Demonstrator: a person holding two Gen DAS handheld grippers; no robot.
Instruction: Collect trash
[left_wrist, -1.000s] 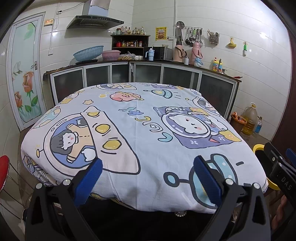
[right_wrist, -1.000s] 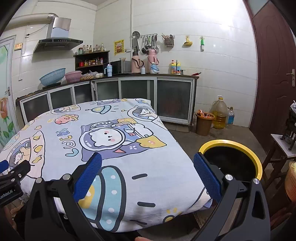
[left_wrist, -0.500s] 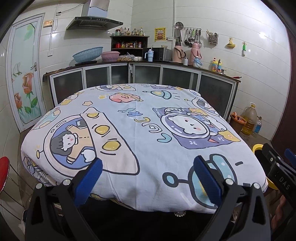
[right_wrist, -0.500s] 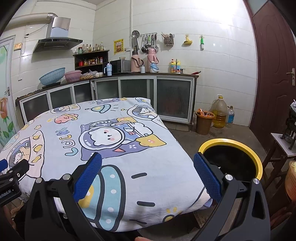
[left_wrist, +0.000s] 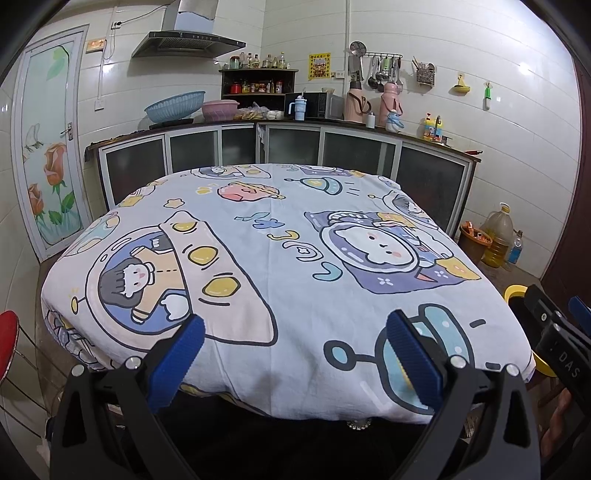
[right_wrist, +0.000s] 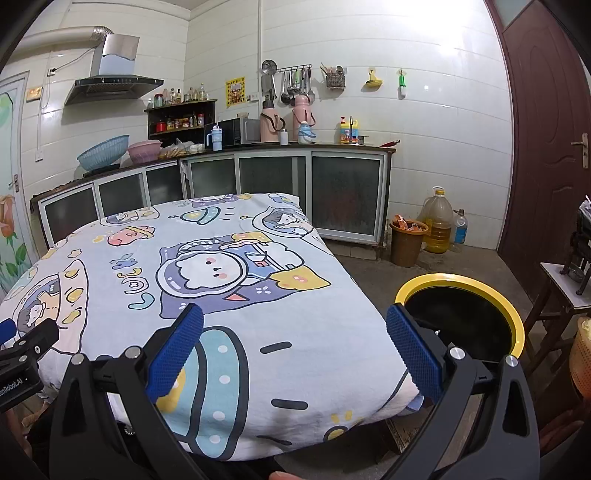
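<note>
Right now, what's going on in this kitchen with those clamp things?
A person holds two blue-padded grippers, the left gripper and right gripper, jaws open and empty, over a table under a cartoon space-print cloth. No trash shows on the cloth. A yellow-rimmed black bin stands on the floor at the table's right.

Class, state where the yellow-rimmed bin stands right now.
In the right wrist view the yellow-rimmed bin stands on the floor, right of the cloth-covered table, just beyond the right gripper.

Matt printed cloth tablecloth (left_wrist: 280, 266), glossy wall tiles (right_wrist: 424, 122), frosted-glass cabinet doors (right_wrist: 345, 195)
</note>
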